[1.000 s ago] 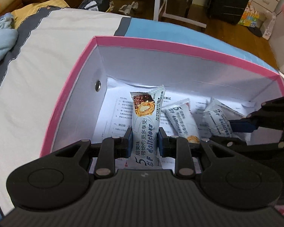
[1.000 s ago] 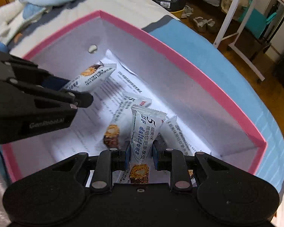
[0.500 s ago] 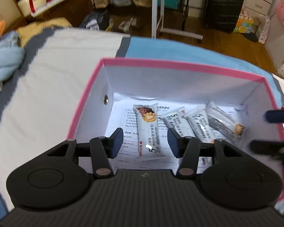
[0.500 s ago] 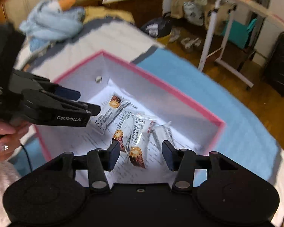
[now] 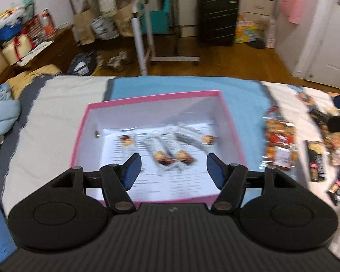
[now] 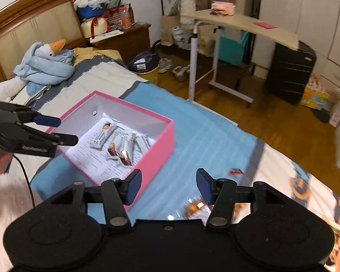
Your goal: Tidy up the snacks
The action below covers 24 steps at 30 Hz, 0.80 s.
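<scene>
In the left wrist view the left tongs [image 5: 172,170] fill the lower half of the frame with their blue pads spread wide and nothing between them, held above the near edge of the pink box [image 5: 79,133] that sits at the centre on the bed [image 5: 56,104]. Inside the box, on a printed sheet [image 5: 170,181], lie several snack bars [image 5: 163,151] in white wrappers, side by side across the middle of the floor, blurred in this view. To the right of the box, at the right edge of the frame, loose snack packets [image 5: 280,145] lie scattered on the bedcover. In the right wrist view the right tongs [image 6: 168,187] sit at the bottom centre, also gaping and empty, over the blue bedcover just right of the box [image 6: 161,149], with a blurred snack packet [image 6: 193,206] just under the right-hand pad. The left tongs [image 6: 66,130] reach in from the left edge of that frame over the box's near left corner, parted, holding nothing. The snack bars [image 6: 120,142] show in the box's middle.
</scene>
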Available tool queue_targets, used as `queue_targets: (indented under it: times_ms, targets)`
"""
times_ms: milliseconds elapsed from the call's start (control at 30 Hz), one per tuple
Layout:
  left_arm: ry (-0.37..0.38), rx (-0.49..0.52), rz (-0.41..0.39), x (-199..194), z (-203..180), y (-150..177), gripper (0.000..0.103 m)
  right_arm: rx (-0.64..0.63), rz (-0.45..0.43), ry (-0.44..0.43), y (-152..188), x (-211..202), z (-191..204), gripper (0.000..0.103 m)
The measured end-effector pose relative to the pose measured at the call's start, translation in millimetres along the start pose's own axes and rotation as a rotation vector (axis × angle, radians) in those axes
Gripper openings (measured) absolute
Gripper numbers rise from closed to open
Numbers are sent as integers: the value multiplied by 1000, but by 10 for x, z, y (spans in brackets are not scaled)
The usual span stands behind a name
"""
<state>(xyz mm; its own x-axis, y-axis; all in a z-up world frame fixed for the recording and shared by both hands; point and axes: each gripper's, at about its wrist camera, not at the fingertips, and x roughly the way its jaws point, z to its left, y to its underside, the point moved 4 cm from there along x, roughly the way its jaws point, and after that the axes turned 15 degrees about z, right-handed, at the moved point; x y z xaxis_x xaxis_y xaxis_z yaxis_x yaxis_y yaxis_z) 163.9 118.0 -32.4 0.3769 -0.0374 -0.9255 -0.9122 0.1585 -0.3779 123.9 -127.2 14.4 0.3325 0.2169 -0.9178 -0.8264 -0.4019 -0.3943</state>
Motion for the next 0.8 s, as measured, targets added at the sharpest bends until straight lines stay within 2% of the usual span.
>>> queue_targets:
  times_ms: [200,333,467,600,667,733,800]
  targets:
    - [70,89,-7,-210,-552,59,72,75,-36,-39,357,-126,-184,63]
    - [83,152,-3,-160,-942,81,77,176,-58,-97,450,-85,-408,66]
    - [95,155,14,31,-1207,69,77,258,-30,-112,458,122,-612,67]
    - [159,162,36,298,-1421,2,76,318,4,-127,452,361,-824,69]
    - [189,158,38,459,-1511,-67,75,352,28,-131,438,545,-937,69]
    - [195,148,28,615,-1571,-135,73,379,44,-110,435,744,-1040,69]
    - [196,121,20,781,-1586,-195,70,437,68,-127,463,993,-1164,69]
